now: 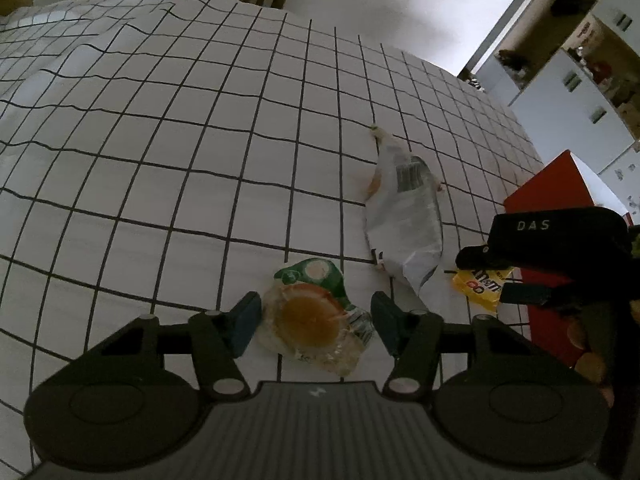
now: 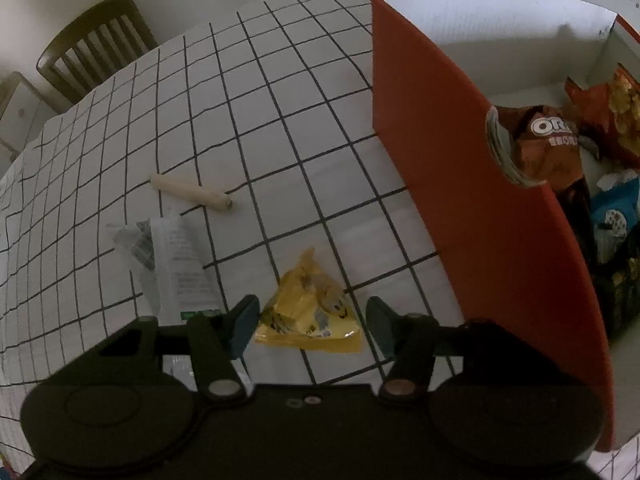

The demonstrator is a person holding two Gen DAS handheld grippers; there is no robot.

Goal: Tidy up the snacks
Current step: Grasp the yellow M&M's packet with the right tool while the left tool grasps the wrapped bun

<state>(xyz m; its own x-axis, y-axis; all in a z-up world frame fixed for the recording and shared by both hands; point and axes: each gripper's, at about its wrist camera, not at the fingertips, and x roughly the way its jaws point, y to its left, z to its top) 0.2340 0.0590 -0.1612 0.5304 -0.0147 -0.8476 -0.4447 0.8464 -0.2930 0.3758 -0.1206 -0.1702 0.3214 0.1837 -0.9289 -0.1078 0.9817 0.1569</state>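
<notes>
My left gripper is open, its jaws either side of a clear-wrapped orange-and-green snack lying on the checked tablecloth. A white snack bag lies beyond it. My right gripper is open, its jaws either side of a yellow M&M's packet, which also shows in the left wrist view. The right gripper body shows at the right of the left wrist view. A red box with a white inside stands to the right and holds an Oreo bag and other packets.
A white sachet and a cream stick-shaped snack lie on the cloth left of the right gripper. A wooden chair stands at the table's far edge. White cabinets are beyond the table on the right.
</notes>
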